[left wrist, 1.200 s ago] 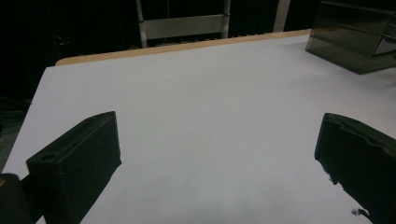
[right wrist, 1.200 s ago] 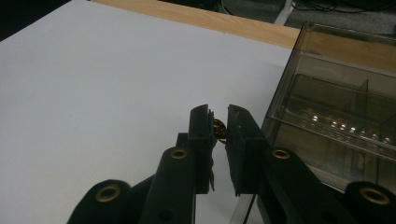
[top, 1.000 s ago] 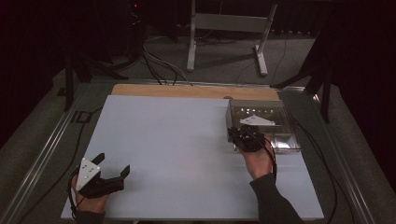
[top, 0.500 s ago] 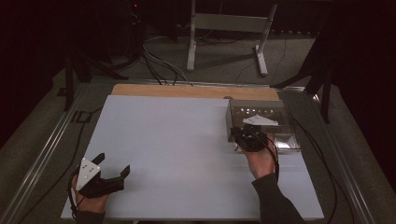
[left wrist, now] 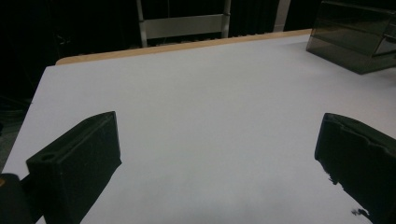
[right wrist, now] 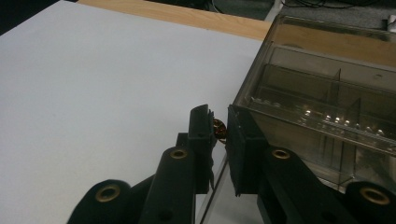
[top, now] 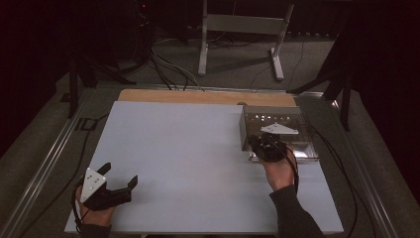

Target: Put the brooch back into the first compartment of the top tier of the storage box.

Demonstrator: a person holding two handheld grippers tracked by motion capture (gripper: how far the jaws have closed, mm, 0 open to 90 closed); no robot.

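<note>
Pinching a small coppery part beside the clear box, the right gripper's jaws clamp it.

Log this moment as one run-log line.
right gripper: shut on small coppery part | beside clear divided box | left gripper: open, over white table

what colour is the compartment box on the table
Smoky translucent grey-brown box; clearest in the right gripper view.
</note>
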